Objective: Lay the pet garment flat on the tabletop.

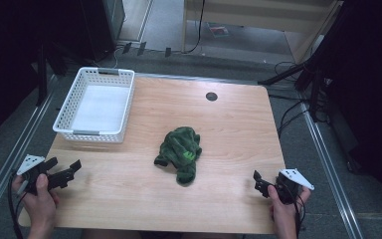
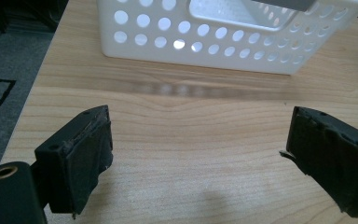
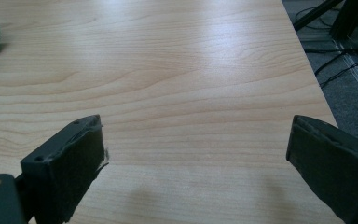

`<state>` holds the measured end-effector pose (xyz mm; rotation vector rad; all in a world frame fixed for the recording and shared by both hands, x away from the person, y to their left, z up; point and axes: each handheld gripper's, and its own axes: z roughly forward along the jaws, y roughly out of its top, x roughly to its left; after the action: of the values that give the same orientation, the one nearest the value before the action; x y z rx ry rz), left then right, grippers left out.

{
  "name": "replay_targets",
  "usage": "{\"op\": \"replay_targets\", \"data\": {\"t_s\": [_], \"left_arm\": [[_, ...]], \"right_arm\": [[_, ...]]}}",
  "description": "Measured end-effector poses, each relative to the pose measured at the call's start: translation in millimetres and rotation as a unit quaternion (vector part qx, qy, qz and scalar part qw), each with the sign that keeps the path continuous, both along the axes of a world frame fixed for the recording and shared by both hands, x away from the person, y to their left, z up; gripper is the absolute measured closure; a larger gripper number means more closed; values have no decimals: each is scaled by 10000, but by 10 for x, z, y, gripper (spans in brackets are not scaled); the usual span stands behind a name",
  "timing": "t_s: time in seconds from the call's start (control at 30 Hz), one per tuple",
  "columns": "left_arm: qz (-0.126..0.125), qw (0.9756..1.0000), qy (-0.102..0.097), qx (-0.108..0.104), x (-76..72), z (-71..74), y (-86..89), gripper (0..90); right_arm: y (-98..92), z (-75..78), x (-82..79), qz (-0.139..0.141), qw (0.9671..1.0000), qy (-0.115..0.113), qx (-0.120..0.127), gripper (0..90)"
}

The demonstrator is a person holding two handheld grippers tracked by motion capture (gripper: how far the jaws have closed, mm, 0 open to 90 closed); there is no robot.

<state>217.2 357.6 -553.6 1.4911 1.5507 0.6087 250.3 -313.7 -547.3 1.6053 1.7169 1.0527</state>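
- Left tool (image 1: pixel 65 171) and right tool (image 1: pixel 260 183): jaws apart, empty, parked at the near bench corners.
- Crumpled green fleece cloth (image 1: pixel 180 153) lies mid-bench, presumably awaiting pickup.
- White perforated plastic basket (image 1: pixel 110 77) stands empty, far left.

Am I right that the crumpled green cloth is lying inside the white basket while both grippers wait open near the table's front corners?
Not quite: the high view shows the green cloth lying on the bare table, apart from the white basket, which holds nothing. The left gripper and right gripper do wait open near the front corners.
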Motion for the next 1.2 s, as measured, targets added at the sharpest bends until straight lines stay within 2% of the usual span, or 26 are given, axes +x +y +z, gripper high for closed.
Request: {"op": "replay_targets", "data": {"t_s": [0.07, 0.23, 0.33, 0.37, 0.57, 0.63, 0.67, 0.7, 0.8, 0.93, 1.03, 1.07, 1.1, 1.13, 1.17, 1.2], "left_arm": [[-2, 10000, 2, 2, 0, 0, 0, 73], [-10, 10000, -5, 5, -2, 1, 2, 73], [-1, 10000, 5, 18, -1, 2, -3, 73], [0, 10000, 1, 15, -2, 2, -2, 73], [2, 10000, -20, 14, -5, 1, -6, 73], [-3, 10000, -22, 17, -5, 1, -5, 73], [-4, 10000, -28, 17, -6, 1, -5, 73], [-2, 10000, -30, 16, -7, 1, -5, 73], [5, 10000, -33, 19, -7, 1, -4, 73], [20, 10000, -53, 34, -9, 2, -5, 73], [18, 10000, -47, 46, -6, 2, -7, 73], [45, 9999, -50, 158, -9, 7, -26, 73], [45, 9999, -50, 158, -9, 7, -26, 73], [59, 9993, -38, 358, -11, 15, -69, 73], [59, 9993, -38, 358, -11, 15, -69, 73], [19, 9983, -41, 575, -15, 36, -128, 73]], "right_arm": [[9, 3, -6, 5, 10000, -4, -29, 40], [71, 11, -4, 133, 9995, -30, -287, 45], [141, 77, 17, 183, 9998, -69, -104, 45], [171, 104, 22, 194, 9997, -100, -114, 45], [494, 389, 95, 353, 9984, -352, -251, 48], [553, 431, 112, 394, 9981, -367, -299, 48], [696, 528, 170, 510, 9975, -363, -332, 48], [736, 554, 194, 541, 9973, -356, -345, 48], [885, 643, 300, 620, 9970, -354, -291, 49], [1127, 759, 466, 860, 9956, -329, -165, 50], [1229, 780, 510, 1008, 9942, -343, -164, 53], [1355, 781, 540, 1234, 9917, -338, -90, 53], [1410, 772, 542, 1357, 9902, -335, -16, 53], [1465, 759, 543, 1470, 9886, -327, 19, 53], [1505, 747, 544, 1530, 9877, -324, 24, 53], [1570, 728, 542, 1629, 9862, -292, 57, 53]]}}
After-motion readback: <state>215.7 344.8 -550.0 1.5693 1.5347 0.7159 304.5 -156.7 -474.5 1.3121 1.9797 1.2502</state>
